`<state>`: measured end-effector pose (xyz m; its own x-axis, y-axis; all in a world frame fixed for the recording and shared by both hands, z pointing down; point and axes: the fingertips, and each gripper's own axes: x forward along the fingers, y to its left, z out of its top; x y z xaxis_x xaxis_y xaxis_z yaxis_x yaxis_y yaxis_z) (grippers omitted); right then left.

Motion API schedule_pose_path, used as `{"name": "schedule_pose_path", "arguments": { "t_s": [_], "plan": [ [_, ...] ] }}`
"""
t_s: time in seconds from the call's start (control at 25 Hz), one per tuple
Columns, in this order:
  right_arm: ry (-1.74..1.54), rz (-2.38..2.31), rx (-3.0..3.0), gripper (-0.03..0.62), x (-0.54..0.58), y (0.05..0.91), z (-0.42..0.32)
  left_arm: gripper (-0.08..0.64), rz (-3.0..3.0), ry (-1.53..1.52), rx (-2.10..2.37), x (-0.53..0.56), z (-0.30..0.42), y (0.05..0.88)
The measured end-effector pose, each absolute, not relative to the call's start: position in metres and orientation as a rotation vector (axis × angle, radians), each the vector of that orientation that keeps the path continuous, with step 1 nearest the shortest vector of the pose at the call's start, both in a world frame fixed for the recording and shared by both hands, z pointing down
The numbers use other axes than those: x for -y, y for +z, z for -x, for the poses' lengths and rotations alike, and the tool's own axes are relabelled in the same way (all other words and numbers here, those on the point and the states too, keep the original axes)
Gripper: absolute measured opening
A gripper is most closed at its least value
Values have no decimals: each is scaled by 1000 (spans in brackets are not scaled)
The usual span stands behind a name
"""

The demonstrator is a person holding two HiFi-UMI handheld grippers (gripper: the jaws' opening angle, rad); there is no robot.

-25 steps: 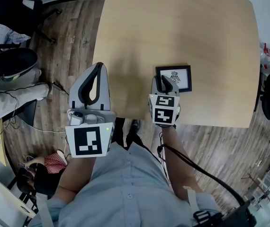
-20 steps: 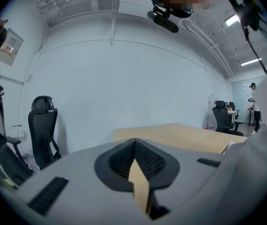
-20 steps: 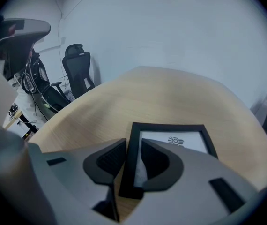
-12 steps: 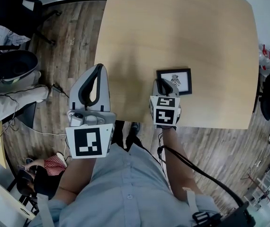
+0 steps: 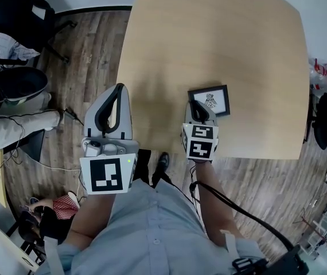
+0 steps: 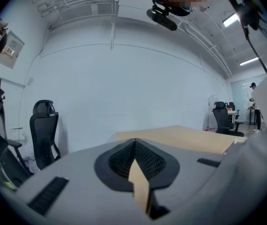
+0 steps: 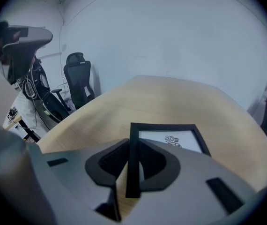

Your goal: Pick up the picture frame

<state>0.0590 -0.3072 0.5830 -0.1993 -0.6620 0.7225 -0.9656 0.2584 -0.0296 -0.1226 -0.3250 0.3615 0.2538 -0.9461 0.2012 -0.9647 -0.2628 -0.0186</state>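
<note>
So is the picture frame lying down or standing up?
Lying down: seen from above, the picture frame shows its drawing facing up, on the table.

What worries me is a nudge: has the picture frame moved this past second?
Yes: the picture frame has turned slightly anticlockwise against the near edge of the table.

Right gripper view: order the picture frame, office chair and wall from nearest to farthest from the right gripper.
1. Picture frame, its left edge between the fingers, which have just been closing.
2. Office chair, back left.
3. Wall, behind the chair.
</note>
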Motion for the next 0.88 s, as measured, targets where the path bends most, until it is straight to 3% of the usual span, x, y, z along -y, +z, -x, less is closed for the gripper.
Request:
{"name": "schedule_pose_path", "arguments": {
  "t_s": [0.44,0.88],
  "plan": [
    [532,-1639,2091,61,312,514,-71,2,-2469,199,1847,302,109,339],
    [282,-1804,2308,61,306,390,-80,2,-2558,74,1886,276,93,301]
  ]
}}
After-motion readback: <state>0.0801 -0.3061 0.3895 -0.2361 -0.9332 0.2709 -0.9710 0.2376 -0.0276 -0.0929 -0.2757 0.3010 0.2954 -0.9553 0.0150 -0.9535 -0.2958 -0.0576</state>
